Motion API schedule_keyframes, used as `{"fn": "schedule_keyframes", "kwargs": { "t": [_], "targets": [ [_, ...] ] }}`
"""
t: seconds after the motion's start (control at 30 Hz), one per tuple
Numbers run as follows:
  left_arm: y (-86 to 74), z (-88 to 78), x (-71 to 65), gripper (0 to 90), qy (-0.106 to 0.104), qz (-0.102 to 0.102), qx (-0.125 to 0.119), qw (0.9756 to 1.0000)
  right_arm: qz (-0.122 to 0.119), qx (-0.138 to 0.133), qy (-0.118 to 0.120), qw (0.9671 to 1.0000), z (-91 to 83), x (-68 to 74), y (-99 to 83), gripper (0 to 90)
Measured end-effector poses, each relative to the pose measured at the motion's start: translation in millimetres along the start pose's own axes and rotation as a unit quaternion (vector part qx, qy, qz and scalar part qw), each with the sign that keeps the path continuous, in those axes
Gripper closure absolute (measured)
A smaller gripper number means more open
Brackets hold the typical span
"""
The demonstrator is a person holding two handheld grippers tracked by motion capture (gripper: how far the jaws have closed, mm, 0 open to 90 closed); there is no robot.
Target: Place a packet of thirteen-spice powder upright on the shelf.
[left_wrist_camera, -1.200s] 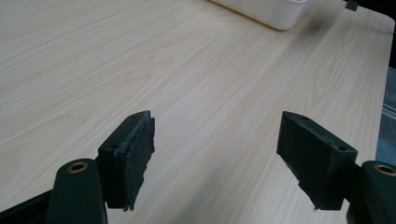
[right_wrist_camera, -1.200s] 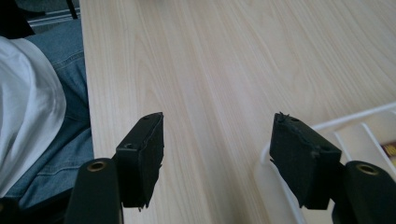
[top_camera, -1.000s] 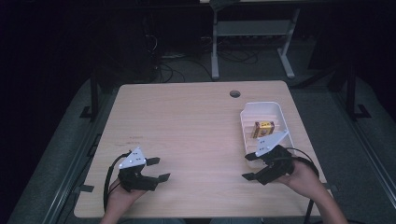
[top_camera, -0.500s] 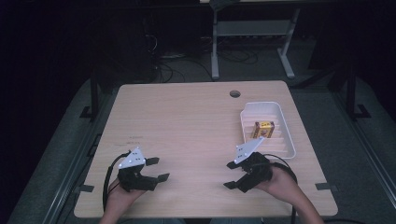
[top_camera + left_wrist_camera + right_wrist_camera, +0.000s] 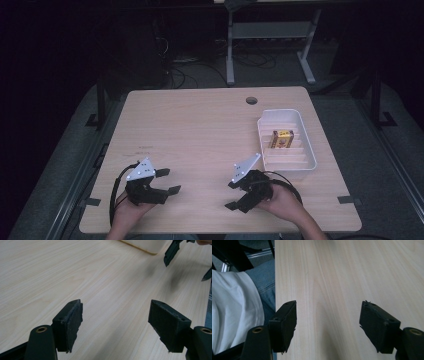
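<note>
We see the left gripper (image 5: 165, 182) low over the near left part of the wooden surface (image 5: 200, 130), close to its near edge, its jaws spread wide with bare wood between them. The right gripper (image 5: 234, 195) sits near the near edge too, right of centre, its jaws pointing toward the left gripper; they have just been opening and stand wide apart with nothing between them. In the right gripper view we find the surface's edge running just beside one jaw, with a white garment (image 5: 234, 310) and blue jeans (image 5: 265, 287) beyond it. The white tray (image 5: 306, 150) lies near the surface's right edge, just beyond the right gripper, and holds a small yellow box (image 5: 281, 139) toward its far half. Between the two grippers, and across the whole far left and middle, the surface is open wood. A round cable hole (image 5: 251, 100) sits near the far edge.
</note>
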State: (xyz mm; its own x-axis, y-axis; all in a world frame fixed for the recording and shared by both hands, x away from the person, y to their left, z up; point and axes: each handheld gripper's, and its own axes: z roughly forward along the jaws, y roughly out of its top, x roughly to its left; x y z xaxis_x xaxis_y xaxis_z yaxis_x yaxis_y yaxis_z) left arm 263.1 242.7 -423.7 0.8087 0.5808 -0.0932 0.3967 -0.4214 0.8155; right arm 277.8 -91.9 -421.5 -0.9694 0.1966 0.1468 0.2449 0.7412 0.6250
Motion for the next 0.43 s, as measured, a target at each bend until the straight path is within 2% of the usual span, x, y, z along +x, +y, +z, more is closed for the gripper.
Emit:
{"fn": "schedule_keyframes", "kwargs": {
  "t": [0.1, 0.2, 0.3, 0.43],
  "targets": [
    [0.1, 0.3, -0.2, 26.3, 0.000, 0.000, 0.000, 1.0000, 0.003, -0.011, 0.010, 0.9999, 6.1, 1.7, -0.1, 29.7],
    [0.0, 0.5, -0.2, 26.3, 0.000, 0.001, 0.001, 1.0000, 0.000, -0.007, 0.008, 0.9999, 12.9, 4.2, -0.3, 29.0],
    [0.1, 0.6, -0.1, 26.3, 0.000, 0.002, 0.001, 1.0000, 0.003, -0.019, 0.012, 0.9997, 16.2, 7.1, -1.3, 29.3],
    [0.4, 0.2, 0.9, 26.3, 0.000, 0.002, 0.000, 1.0000, 0.002, -0.010, 0.003, 0.9999, 20.9, 13.3, -2.9, 28.5]
  ]
}}
